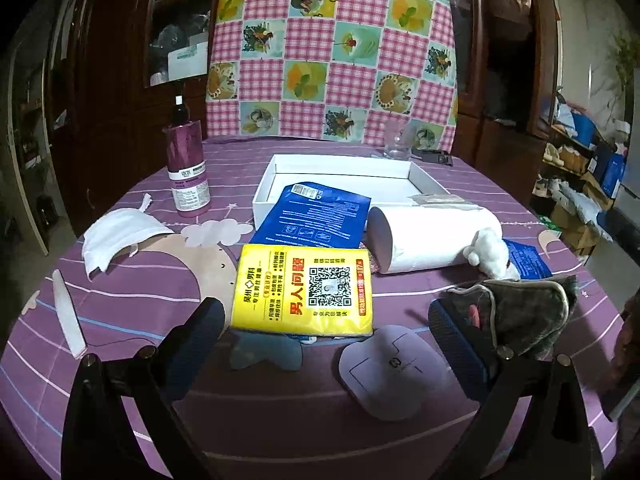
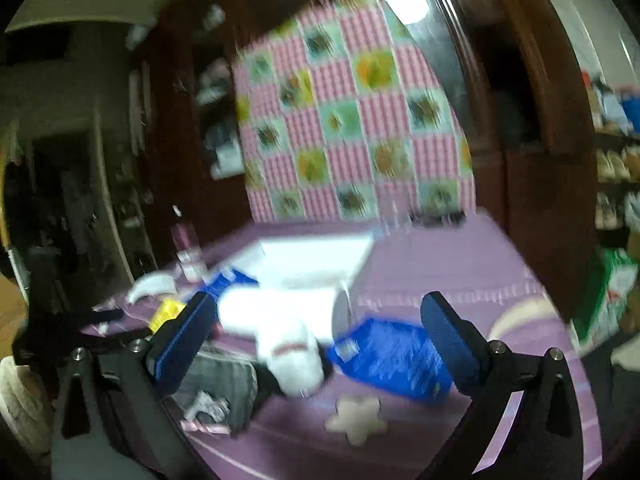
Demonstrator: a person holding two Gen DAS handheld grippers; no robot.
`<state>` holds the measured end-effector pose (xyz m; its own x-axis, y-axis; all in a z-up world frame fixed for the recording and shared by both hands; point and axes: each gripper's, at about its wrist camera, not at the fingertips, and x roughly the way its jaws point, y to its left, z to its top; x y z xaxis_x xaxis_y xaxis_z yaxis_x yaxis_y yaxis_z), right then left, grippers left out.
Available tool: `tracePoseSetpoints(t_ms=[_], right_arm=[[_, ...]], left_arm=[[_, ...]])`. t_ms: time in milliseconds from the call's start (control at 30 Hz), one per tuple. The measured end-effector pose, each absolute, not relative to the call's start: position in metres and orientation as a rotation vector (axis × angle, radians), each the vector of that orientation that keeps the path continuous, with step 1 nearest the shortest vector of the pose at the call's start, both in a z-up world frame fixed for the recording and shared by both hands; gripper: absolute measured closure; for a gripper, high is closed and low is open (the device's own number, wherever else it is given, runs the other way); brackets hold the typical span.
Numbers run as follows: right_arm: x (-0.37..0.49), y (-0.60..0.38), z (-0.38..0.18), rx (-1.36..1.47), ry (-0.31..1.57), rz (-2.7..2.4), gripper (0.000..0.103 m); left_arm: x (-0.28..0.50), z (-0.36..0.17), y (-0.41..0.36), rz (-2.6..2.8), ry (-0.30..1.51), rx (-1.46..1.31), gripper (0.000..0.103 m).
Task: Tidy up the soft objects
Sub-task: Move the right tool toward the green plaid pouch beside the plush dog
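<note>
In the left wrist view a yellow tissue pack lies on the purple cloth just ahead of my open left gripper, nothing held. Beyond it lie a blue soft pack, a white paper roll on its side, and a white plush toy. A grey fuzzy item sits by the right fingertip. The right wrist view is blurred: my right gripper hangs open above the white plush toy, with the grey fuzzy item at left and a blue pack at right.
A white open box stands at the back of the table, a purple bottle at back left, a glass behind. A white mask and white strip lie left. A pale pad lies near my fingers. A checked cloth hangs behind.
</note>
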<state>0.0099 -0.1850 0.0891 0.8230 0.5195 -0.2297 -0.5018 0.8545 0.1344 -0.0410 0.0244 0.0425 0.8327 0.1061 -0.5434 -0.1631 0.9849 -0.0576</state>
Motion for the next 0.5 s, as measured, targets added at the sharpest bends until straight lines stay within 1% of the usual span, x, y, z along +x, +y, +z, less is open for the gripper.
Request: tracePoseSetpoints(t_ms=[67,133,200,300,367,400,467,500], right_arm=[[0.021,-0.177,0.084,0.060,0.351,0.613,0.000],[0.035,-0.162,0.073,-0.009,0.508,0.622,0.000],[0.035,-0.158,0.072,-0.029,0.510,0.596,0.002],[0.026,-0.166,0.077,-0.006,0.445,0.538,0.003],[0.031,-0.172,0.075,0.000,0.460,0.467,0.004],[0.035,-0.174,0.074,-0.001,0.483,0.449,0.006],[0.038,-0.174,0.073,0.004,0.512,0.470,0.020],[0.039,-0.173,0.074,-0.004,0.513,0.463,0.021]], left_arm=[[-0.040,0.042,0.026,0.132,0.571,-0.119,0.000],[-0.040,0.043,0.027,0.120,0.566,-0.138,0.000],[-0.040,0.043,0.029,0.109,0.561,-0.152,0.000],[-0.040,0.043,0.031,0.093,0.556,-0.176,0.000],[-0.038,0.042,0.032,0.096,0.561,-0.183,0.000],[-0.038,0.042,0.032,0.098,0.563,-0.185,0.000],[-0.038,0.041,0.032,0.104,0.565,-0.186,0.000],[-0.038,0.042,0.033,0.106,0.563,-0.187,0.000]])
